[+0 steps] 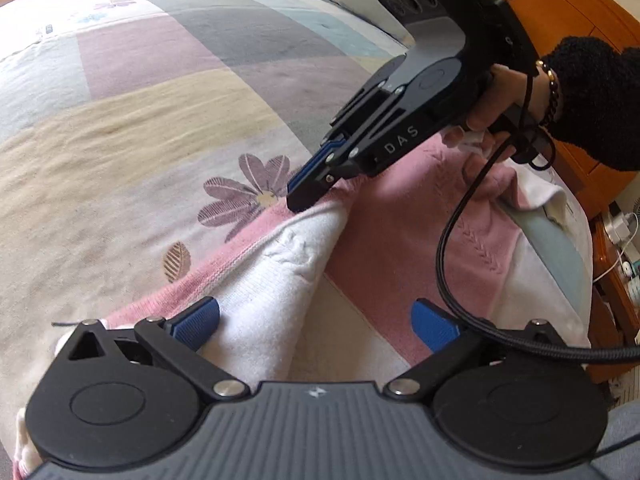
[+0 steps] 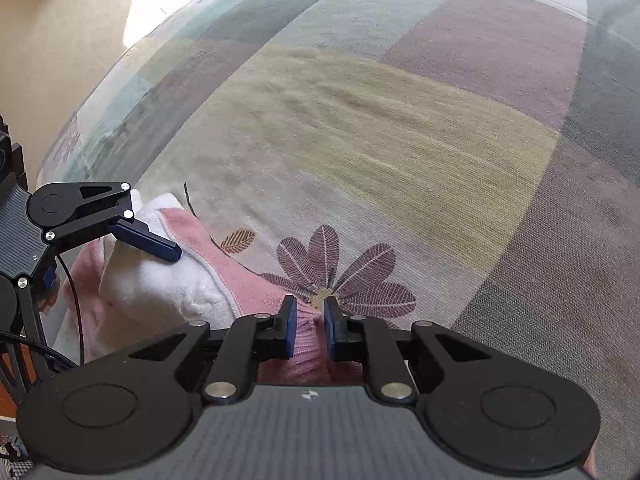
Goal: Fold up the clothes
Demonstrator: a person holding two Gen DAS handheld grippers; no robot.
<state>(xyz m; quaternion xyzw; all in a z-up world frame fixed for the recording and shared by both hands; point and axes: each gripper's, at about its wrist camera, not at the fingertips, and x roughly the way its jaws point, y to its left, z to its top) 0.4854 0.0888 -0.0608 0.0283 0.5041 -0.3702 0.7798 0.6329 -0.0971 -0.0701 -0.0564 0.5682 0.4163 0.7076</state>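
Note:
A pink and white knitted sweater (image 1: pixel 400 248) lies on the bed, with a white part (image 1: pixel 288 280) folded over the pink. My left gripper (image 1: pixel 316 324) is open wide over it; the left blue finger (image 1: pixel 196 322) rests on the white fold and nothing is pinched. My right gripper (image 1: pixel 306 196) points down at the sweater's far pink edge. In the right wrist view the right gripper (image 2: pixel 309 326) is shut on a ridge of pink knit (image 2: pixel 306 344) that bulges between its pads. One finger (image 2: pixel 152 242) of the left gripper shows there, lying on the white fold (image 2: pixel 160 284).
The patchwork bedspread (image 1: pixel 168 120) with a purple flower print (image 2: pixel 340 280) stretches far ahead. A wooden headboard (image 1: pixel 580 8) and a nightstand with chargers (image 1: pixel 616 232) stand at the right. A hand in a black fuzzy sleeve (image 1: pixel 592 100) holds the right gripper; its black cable (image 1: pixel 452 240) hangs over the sweater.

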